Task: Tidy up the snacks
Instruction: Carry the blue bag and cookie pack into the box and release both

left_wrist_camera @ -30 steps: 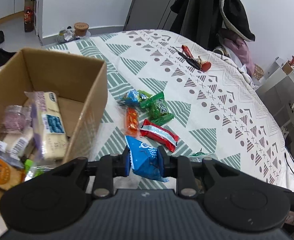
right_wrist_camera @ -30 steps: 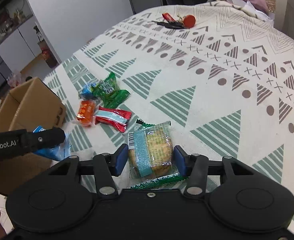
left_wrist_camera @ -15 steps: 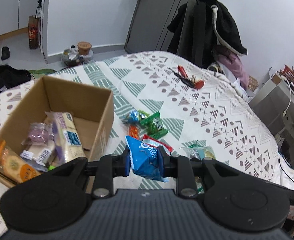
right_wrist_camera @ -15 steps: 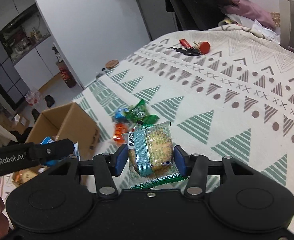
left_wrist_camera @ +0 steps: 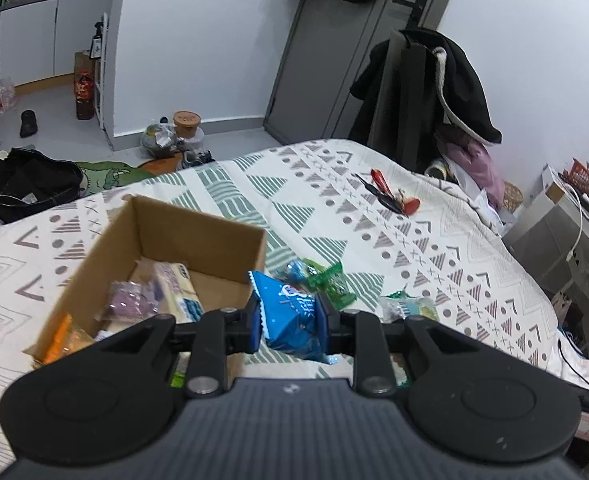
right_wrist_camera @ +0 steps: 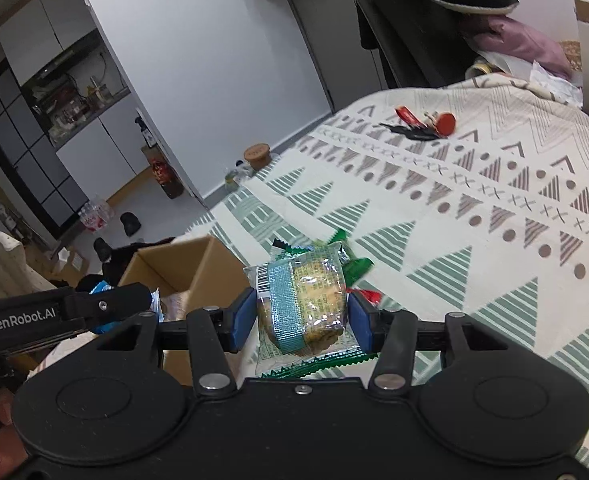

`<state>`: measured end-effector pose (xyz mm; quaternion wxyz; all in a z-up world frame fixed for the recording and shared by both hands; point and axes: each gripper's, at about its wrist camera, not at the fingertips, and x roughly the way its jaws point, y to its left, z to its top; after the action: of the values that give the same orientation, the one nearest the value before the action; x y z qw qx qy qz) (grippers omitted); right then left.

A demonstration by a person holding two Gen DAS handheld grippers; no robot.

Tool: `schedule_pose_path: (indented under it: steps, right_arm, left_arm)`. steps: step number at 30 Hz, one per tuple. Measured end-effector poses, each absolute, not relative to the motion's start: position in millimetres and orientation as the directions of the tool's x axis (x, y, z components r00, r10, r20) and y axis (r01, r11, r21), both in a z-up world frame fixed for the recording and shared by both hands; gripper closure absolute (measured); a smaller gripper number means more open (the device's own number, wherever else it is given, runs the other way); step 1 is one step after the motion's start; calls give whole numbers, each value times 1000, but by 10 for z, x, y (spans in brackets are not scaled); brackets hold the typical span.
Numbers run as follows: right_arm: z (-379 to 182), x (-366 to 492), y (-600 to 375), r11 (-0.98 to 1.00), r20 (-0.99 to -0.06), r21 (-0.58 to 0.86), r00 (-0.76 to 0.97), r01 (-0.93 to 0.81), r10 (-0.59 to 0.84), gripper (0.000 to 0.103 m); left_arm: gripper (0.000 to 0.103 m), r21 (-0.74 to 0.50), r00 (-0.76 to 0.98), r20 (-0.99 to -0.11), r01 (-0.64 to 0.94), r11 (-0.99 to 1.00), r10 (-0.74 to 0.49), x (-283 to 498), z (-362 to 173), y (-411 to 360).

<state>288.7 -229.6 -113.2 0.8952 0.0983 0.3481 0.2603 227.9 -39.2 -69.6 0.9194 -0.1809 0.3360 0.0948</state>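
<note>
Both hands are carrying right now. The left gripper is clamping its fingers on a blue snack packet, holding it clear of the bed just beside the near corner of the cardboard box. The right gripper is squeezing a clear-wrapped biscuit pack with a teal band, fingers pressed on both its sides, and it is hanging in the air over the bed too.

So this looks like the carry-to-box step, two snacks at once. The box is sitting open on the bed with several packets already inside. Next, I judge, each gripper needs to travel over the open top, past the box wall, and only then part its fingers; the left one has less way to go. Letting go early would be dropping the packet on the rim or outside it.

Left on the bed by the box: a green packet with a blue-wrapped one touching it, and at least one red wrapper, though the gripped pack is hiding most of that cluster.

The surface is a bed with a white cover printed in green and brown triangles. A bunch of keys with red tags is lying further up it. Beyond: a grey door, a dark coat on a rack, clothes and shoes on the floor, white cupboards.
</note>
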Motion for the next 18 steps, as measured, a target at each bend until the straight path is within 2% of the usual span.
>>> schedule_pose_path:
  steps: [18]
  right_arm:
    - [-891,2836,-1904,837,-527,383,652,-391,545,54]
  left_arm:
    - [78,-275,767,-633,-352,894,107,2184,-644,276]
